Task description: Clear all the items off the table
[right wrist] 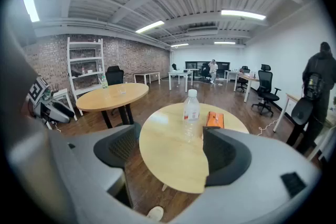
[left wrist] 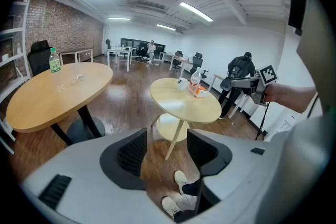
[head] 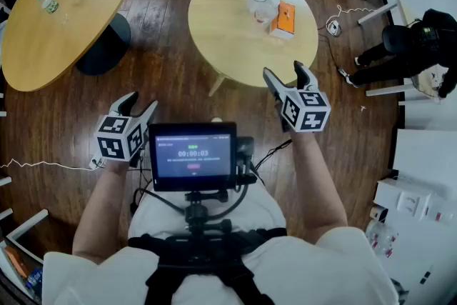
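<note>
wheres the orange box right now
In the head view the orange box lies on the small round table ahead, toward its far right side, just right of the clear bottle.

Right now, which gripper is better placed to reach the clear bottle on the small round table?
Right. The right gripper, open at the table's edge, faces the bottle; the left gripper hangs farther back.

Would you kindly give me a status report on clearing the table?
Left gripper and right gripper open, empty, short of round table. Bottle and orange pack on it, untouched. Nothing in the way.
</note>
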Action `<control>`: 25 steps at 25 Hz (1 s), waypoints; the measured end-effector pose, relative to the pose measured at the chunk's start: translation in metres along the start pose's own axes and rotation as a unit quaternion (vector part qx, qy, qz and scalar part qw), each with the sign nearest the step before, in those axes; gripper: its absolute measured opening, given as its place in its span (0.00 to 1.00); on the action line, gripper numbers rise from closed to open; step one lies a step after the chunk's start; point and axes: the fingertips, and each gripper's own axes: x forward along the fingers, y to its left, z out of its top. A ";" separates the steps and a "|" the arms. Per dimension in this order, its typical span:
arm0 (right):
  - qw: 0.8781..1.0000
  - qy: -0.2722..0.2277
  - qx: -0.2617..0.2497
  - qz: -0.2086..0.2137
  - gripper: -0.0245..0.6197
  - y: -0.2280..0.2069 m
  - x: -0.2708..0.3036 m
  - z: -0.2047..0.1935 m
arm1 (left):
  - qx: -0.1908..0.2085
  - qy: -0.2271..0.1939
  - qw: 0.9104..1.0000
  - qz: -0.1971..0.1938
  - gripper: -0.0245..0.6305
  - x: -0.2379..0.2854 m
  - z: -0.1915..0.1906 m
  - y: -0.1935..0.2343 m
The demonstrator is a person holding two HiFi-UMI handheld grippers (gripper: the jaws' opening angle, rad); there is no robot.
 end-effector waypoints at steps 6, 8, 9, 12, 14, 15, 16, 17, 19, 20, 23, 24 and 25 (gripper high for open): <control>1.000 0.008 -0.002 0.025 0.75 -0.027 0.054 0.017 | -0.018 0.008 1.000 0.020 0.41 0.014 0.018 -0.005; 0.999 0.013 -0.008 0.034 0.80 -0.039 0.080 0.024 | -0.022 0.010 0.999 0.029 0.41 0.024 0.024 -0.007; 0.999 0.017 -0.010 0.039 0.80 -0.044 0.093 0.025 | -0.025 0.012 0.999 0.033 0.41 0.027 0.025 -0.008; 0.998 0.031 -0.017 0.048 0.80 -0.060 0.131 0.026 | -0.032 0.019 0.998 0.046 0.41 0.034 0.026 -0.015; 0.998 0.038 -0.023 0.052 0.80 -0.070 0.156 0.027 | -0.038 0.023 0.997 0.057 0.41 0.037 0.026 -0.018; 0.997 0.041 -0.027 0.055 0.80 -0.073 0.168 0.028 | -0.042 0.024 0.997 0.063 0.41 0.037 0.026 -0.020; 0.997 0.044 -0.032 0.058 0.80 -0.076 0.179 0.029 | -0.046 0.026 0.996 0.070 0.41 0.037 0.025 -0.020; 0.996 0.048 -0.038 0.062 0.80 -0.077 0.189 0.028 | -0.050 0.029 0.995 0.078 0.41 0.036 0.024 -0.021; 0.995 0.057 -0.041 0.073 0.80 -0.075 0.204 0.025 | -0.059 0.033 0.993 0.096 0.41 0.031 0.020 -0.019; 0.994 0.062 -0.041 0.080 0.80 -0.073 0.211 0.022 | -0.064 0.034 0.992 0.105 0.41 0.028 0.018 -0.018; 0.992 0.073 -0.048 0.087 0.70 -0.070 0.223 0.013 | -0.077 0.036 0.989 0.125 0.41 0.022 0.015 -0.015; 0.993 0.073 -0.050 0.084 0.64 -0.072 0.225 0.011 | -0.080 0.037 0.988 0.130 0.41 0.021 0.013 -0.015; 0.993 0.071 -0.050 0.081 0.55 -0.074 0.226 0.010 | -0.083 0.038 0.987 0.135 0.41 0.019 0.012 -0.014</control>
